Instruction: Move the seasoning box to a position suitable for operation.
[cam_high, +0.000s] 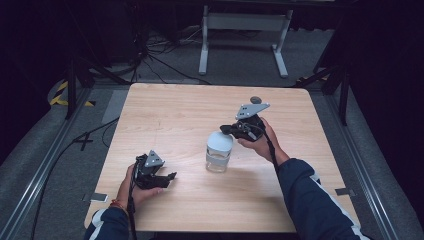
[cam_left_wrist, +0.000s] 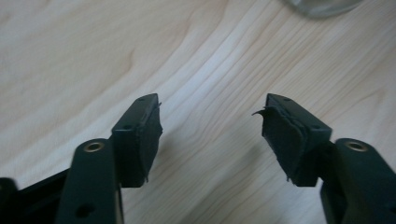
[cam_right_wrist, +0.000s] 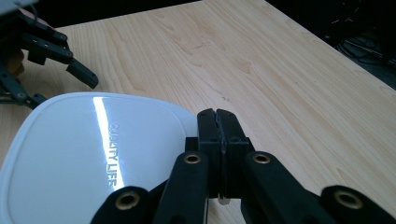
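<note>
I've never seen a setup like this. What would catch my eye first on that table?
Near the middle of the wooden table stands a clear jar with a white lid stamped QUALITY LIFE. The right gripper, jaws pressed shut, sits at the lid's edge; whether it pinches anything there is unclear. The left gripper waits nearer the table's left front, jaws wide apart above bare wood.

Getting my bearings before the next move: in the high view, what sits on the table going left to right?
Left gripper, fingers open, resting low on the table → clear jar with its white lid → right gripper, fingers shut at the lid's edge.
</note>
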